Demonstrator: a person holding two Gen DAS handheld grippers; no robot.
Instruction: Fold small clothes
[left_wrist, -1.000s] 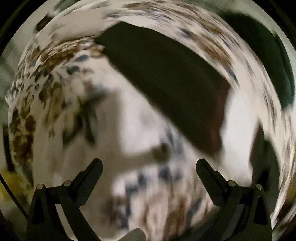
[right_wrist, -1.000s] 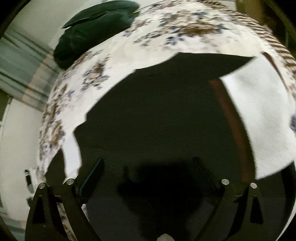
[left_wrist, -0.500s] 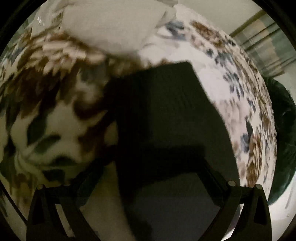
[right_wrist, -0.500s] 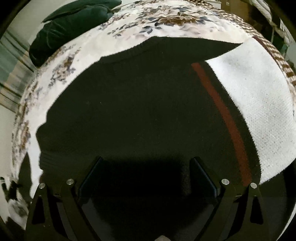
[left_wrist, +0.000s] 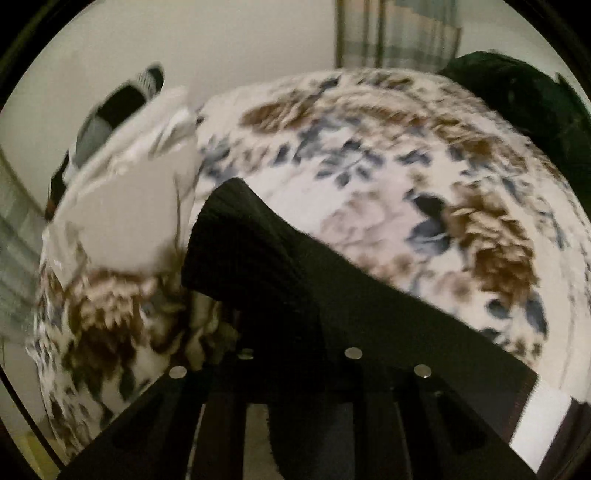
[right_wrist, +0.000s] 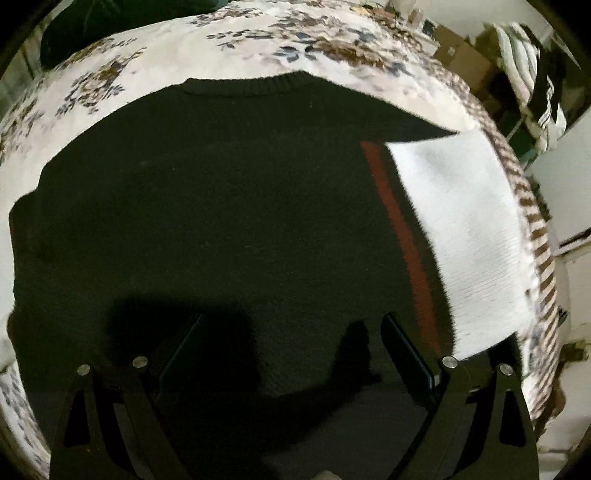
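Floral bedding (right_wrist: 155, 62) in cream, brown and blue is lying under everything you are working on, with a pale wall (left_wrist: 221, 48) and a striped curtain (left_wrist: 399, 33) standing behind it in the left wrist view. Your black sweater (right_wrist: 221, 221) is lying flat on that bedding, its neckline (right_wrist: 243, 86) pointing away from you, and a red stripe (right_wrist: 402, 236) is dividing the black knit from a white panel (right_wrist: 465, 240) on its right side. Your right gripper (right_wrist: 291, 354) is hovering over the sweater's lower part with its jaws spread wide, gripping nothing. Your left gripper (left_wrist: 299, 354) is pinching the black knit with its jaws drawn close together, and the ribbed sleeve cuff (left_wrist: 229, 229) is sticking up beyond it, lifted off the bedding. A dark green cushion (left_wrist: 524, 96) is sitting at the far right edge of the bed, and a white pillow (left_wrist: 122, 199) is lying just beside the cuff on the left.
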